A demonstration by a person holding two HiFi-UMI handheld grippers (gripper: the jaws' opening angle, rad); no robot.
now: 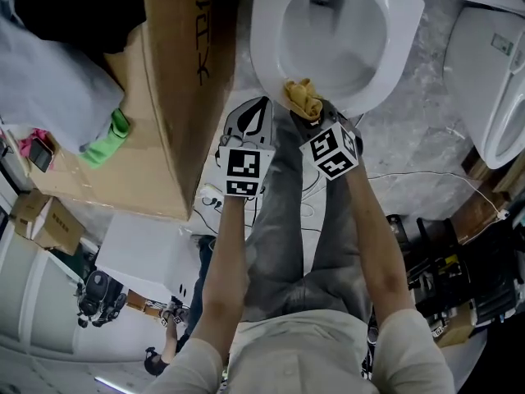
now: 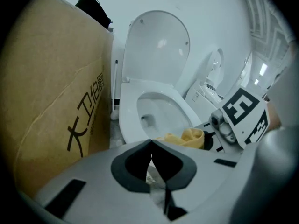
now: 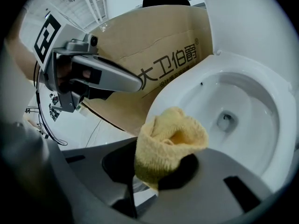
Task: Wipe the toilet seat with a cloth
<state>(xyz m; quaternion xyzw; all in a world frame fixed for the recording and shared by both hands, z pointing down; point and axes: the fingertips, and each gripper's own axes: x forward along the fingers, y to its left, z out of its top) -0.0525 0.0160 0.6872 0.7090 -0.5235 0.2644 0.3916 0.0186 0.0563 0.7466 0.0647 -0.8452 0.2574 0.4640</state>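
Yellow cloth [image 3: 170, 143], clamped in the right gripper's [image 3: 159, 174] jaws, sits at the front edge of the toilet seat [image 1: 267, 52], the left gripper [image 2: 150, 155] closed empty beside it; wiping seems barely begun, and the next move calls for pressing down and sweeping along the seat.

Bright, even light; gripper views bulge, edges dark

Cardboard box [image 3: 156, 38] — black print "大卫伯爵"; smaller line beneath too small to read.
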